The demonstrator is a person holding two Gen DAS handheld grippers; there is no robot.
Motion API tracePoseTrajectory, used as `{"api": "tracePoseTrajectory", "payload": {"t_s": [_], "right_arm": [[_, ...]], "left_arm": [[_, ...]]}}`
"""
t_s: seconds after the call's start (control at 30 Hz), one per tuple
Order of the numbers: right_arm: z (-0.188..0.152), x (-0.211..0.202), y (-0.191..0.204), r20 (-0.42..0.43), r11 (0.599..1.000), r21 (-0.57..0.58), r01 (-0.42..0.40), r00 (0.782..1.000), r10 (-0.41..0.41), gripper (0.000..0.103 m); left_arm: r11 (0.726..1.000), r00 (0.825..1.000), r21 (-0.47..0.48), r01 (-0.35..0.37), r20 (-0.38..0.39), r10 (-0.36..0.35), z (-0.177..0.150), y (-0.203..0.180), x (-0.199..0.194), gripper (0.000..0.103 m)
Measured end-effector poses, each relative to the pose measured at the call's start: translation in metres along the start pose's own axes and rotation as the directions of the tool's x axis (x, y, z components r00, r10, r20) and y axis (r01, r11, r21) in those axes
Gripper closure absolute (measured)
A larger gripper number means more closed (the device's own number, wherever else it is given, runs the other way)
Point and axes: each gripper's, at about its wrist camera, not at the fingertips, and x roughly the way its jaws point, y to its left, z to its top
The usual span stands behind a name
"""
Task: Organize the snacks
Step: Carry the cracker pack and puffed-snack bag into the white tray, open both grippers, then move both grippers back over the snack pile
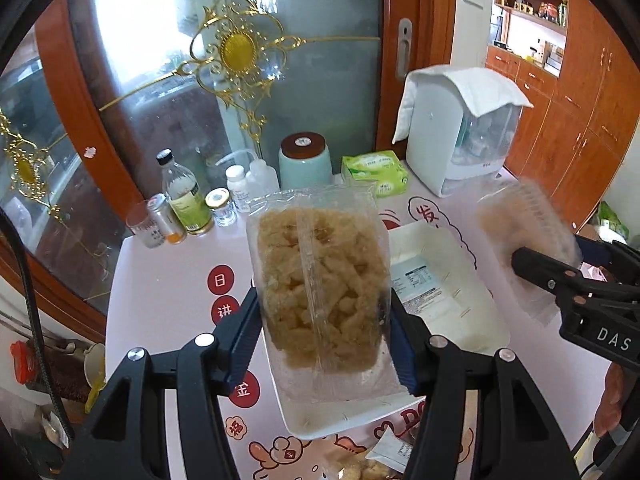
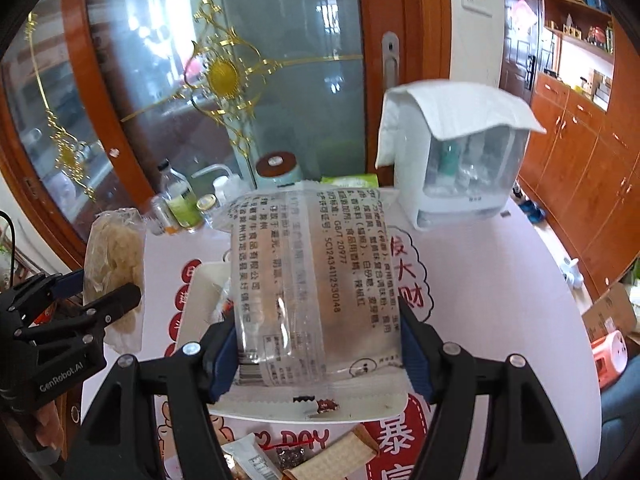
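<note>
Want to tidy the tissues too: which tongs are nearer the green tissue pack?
Left, probably. The left tongs, holding a snack bag, sit roughly in line with the tissue pack; the right tongs hang off to its right.

A clear bag of pale yellow fried strips [image 1: 320, 280] stands upright, lifted above a white tray [image 1: 448, 312]. A second clear bag [image 2: 316, 292], printed with black text, also stands upright over the tray. More packets [image 2: 320, 456] lie near the tray.
</note>
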Motion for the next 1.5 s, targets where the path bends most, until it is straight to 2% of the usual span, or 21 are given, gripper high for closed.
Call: {"api": "tracePoseTrajectory", "payload": {"t_s": [0.07, 0.13, 0.4, 0.63, 0.8, 1.23, 1.5], "right_arm": [[-0.001, 0.008, -0.001, -0.020, 1.000, 0.018, -0.001, 1.000, 0.001, 0.030], [-0.002, 0.011, 0.001, -0.003, 1.000, 0.020, 0.005, 1.000, -0.005, 0.030], [-0.006, 0.015, 0.018, -0.008, 0.999, -0.017, 0.037, 0.999, -0.037, 0.029], [-0.026, 0.011, 0.025, -0.038, 0.999, -0.033, 0.031, 0.999, -0.032, 0.028], [-0.040, 0.000, 0.027, -0.043, 0.999, -0.027, 0.027, 0.999, -0.028, 0.028], [-0.080, -0.031, 0.015, -0.048, 1.000, 0.002, -0.005, 0.999, 0.005, 0.028], [-0.110, -0.051, 0.004, -0.049, 0.999, -0.012, -0.040, 0.998, 0.040, 0.028]], "left_arm": [[1.000, 1.000, 0.009, -0.016, 0.005, 0.016, -0.001, 0.000, 0.004, 0.012], [0.999, 0.999, 0.017, -0.047, 0.024, 0.046, -0.003, 0.001, 0.005, 0.003], [0.999, 0.999, 0.022, -0.038, 0.012, 0.037, -0.015, 0.005, 0.006, 0.003], [1.000, 1.000, 0.005, -0.019, 0.018, 0.019, -0.024, 0.006, -0.004, 0.003], [0.999, 0.999, 0.031, -0.016, 0.028, 0.015, -0.035, -0.002, -0.016, 0.003], [0.994, 0.996, 0.089, -0.063, 0.067, 0.057, -0.068, -0.028, -0.056, 0.003], [0.992, 0.993, 0.073, -0.100, 0.064, 0.095, -0.095, -0.037, -0.086, 0.003]]}}
